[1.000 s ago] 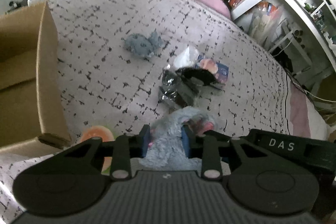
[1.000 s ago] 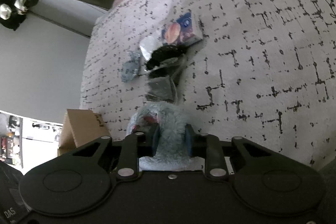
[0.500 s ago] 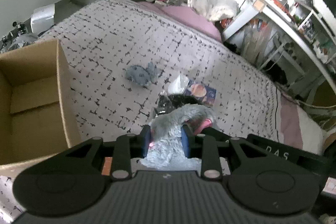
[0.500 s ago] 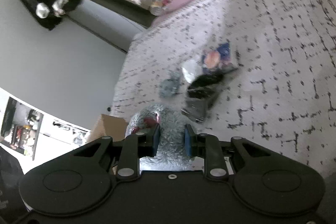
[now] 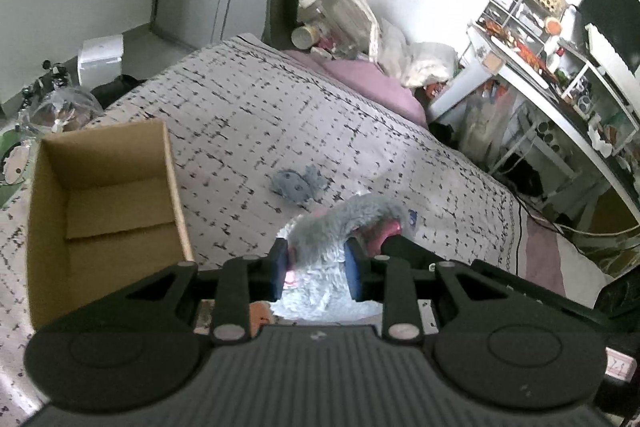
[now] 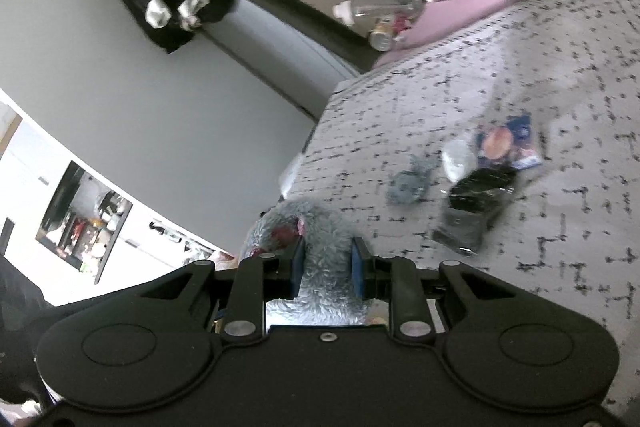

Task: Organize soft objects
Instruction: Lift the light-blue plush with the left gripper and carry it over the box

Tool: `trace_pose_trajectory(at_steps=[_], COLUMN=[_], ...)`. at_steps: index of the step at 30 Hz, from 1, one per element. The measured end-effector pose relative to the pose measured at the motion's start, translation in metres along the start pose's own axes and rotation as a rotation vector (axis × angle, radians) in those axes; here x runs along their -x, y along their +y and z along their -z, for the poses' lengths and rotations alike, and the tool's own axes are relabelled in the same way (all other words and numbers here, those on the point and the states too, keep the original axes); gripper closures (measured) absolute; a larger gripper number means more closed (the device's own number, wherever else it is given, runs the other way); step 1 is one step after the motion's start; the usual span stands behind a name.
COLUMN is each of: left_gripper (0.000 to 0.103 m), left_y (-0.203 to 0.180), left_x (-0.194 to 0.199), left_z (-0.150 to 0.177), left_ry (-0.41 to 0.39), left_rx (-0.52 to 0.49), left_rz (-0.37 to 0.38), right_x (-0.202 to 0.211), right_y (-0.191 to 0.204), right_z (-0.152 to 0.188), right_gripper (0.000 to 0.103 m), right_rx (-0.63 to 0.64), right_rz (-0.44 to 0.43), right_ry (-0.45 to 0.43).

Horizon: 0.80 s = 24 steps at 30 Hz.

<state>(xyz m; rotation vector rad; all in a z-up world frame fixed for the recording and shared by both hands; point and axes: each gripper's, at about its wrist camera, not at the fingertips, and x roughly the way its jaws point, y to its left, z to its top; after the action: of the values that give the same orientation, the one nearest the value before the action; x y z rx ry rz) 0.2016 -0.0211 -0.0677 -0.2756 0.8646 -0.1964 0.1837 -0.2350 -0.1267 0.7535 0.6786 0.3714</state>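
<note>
Left wrist view: my left claw (image 5: 316, 269) is raised above the bed (image 5: 248, 115), clamped on the grey plush toy (image 5: 340, 223). The cardboard box (image 5: 100, 195) sits ahead to its left.

Right wrist view: my right claw (image 6: 327, 269), tilted, grips the same grey plush toy (image 6: 320, 239); a small grey toy (image 6: 410, 181) lies ahead-right.

Open cardboard box (image 5: 100, 203) stands unobstructed; bedspread (image 5: 240, 115) beside bare.

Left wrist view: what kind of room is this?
Likely a lived-in bedroom: a bed with a patterned cover and pink pillow, and a cluttered white desk with shelves beside it.
</note>
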Motion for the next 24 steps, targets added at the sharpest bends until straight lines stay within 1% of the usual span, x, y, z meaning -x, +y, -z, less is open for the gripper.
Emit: trace_pose_trajectory(at_steps=[6, 11, 15, 18, 24], left_gripper=[0.075, 0.075, 0.075, 0.075, 0.075], left_y=[0.015, 0.026, 0.037, 0.047, 0.065], left_x=[0.016, 0.021, 0.024, 0.029, 0.038], left_z=[-0.007, -0.009, -0.01, -0.012, -0.019], left_ry=[-0.037, -0.054, -0.065, -0.078, -0.097], left_rx=[0.011, 0.024, 0.046, 0.06, 0.085], left_rz=[-0.01, -0.032, -0.034, -0.04, -0.05], right_x=[-0.008, -0.017, -0.024, -0.03, -0.044], right_y=[0.017, 0.029, 0.042, 0.05, 0.069], right_z=[0.002, 0.003, 0.004, 0.002, 0.003], right_gripper=[0.079, 0.079, 0.079, 0.079, 0.079], right_rx=[0.043, 0.069, 0.101, 0.088, 0.106], right_rz=[-0.051, -0.061, -0.055, -0.065, -0.081], right_ry=[-0.003, 0.017, 0.032, 0.056, 0.081])
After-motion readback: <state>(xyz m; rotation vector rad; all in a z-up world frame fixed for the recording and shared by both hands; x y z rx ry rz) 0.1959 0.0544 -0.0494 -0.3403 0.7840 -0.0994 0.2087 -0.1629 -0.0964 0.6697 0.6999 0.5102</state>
